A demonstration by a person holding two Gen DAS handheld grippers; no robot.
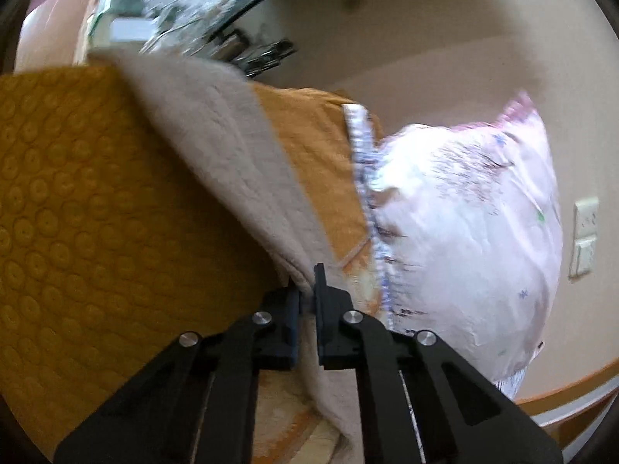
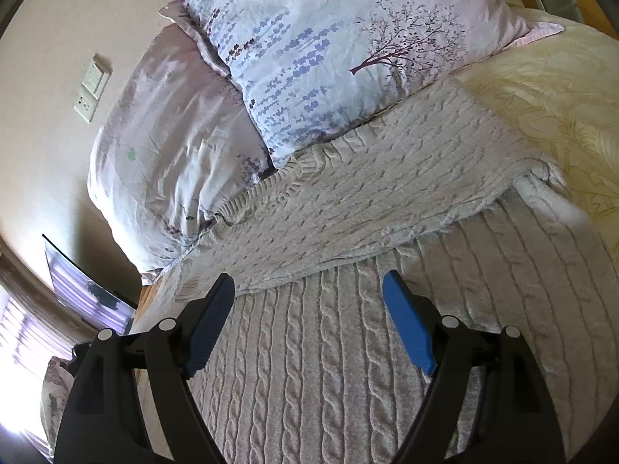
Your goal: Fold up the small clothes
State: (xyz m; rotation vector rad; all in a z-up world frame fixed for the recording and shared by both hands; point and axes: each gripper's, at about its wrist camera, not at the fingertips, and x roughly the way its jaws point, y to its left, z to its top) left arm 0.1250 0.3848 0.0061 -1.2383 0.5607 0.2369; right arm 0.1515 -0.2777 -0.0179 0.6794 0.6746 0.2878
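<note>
A beige cable-knit sweater (image 2: 348,348) lies on the bed, with one part (image 2: 367,201) folded over the body. My right gripper (image 2: 309,290) is open and empty just above the knit, near the folded edge. In the left wrist view my left gripper (image 1: 307,286) is shut on an edge of the beige sweater (image 1: 216,143), which rises lifted from the jaws. That view is blurred by motion.
Two floral pillows (image 2: 329,46) (image 2: 170,162) lie against the wall at the head of the bed. A cream bedspread (image 2: 561,108) is to the right. An orange quilted cover (image 1: 77,212) and a pillow (image 1: 464,232) show in the left view. Wall sockets (image 2: 91,91) are nearby.
</note>
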